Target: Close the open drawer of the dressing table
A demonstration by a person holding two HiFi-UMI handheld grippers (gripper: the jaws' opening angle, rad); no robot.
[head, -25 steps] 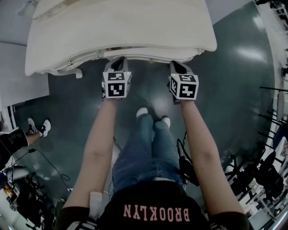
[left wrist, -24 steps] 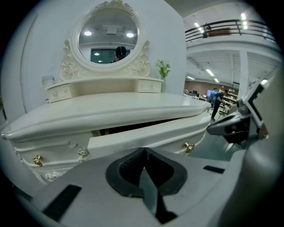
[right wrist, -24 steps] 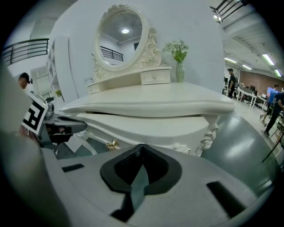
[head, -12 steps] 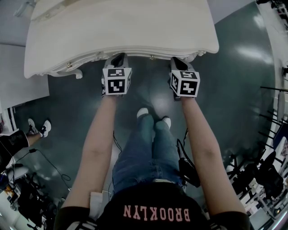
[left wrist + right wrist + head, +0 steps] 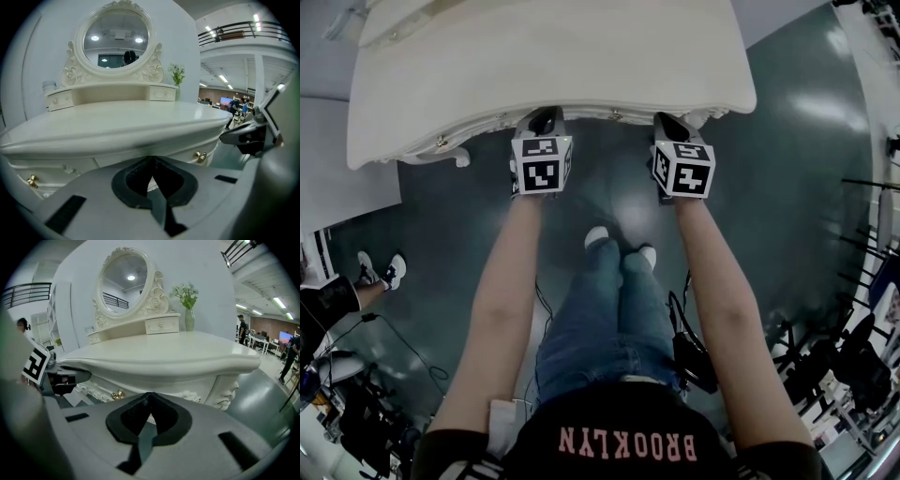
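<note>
The white dressing table (image 5: 553, 56) fills the top of the head view. Its middle drawer front (image 5: 586, 114) sits almost flush under the tabletop edge, with a gold knob (image 5: 617, 114) between my two grippers. My left gripper (image 5: 546, 116) is shut and empty, its tip against the drawer front (image 5: 110, 158). My right gripper (image 5: 668, 120) is shut too, pressed against the same front (image 5: 136, 384) to the right of the knob (image 5: 117, 394). In each gripper view the jaws (image 5: 151, 164) (image 5: 150, 397) meet at a point right at the table.
An oval mirror (image 5: 116, 40) and small upper drawers stand at the table's back, with a vase of flowers (image 5: 189, 310). My own feet (image 5: 619, 242) are on the dark floor below the table. Another person's sneakers (image 5: 377, 267) and cables (image 5: 403, 347) lie at the left.
Both grippers have moved forward toward the table, and the drawer front has slid in under the tabletop edge. Both stay shut.
</note>
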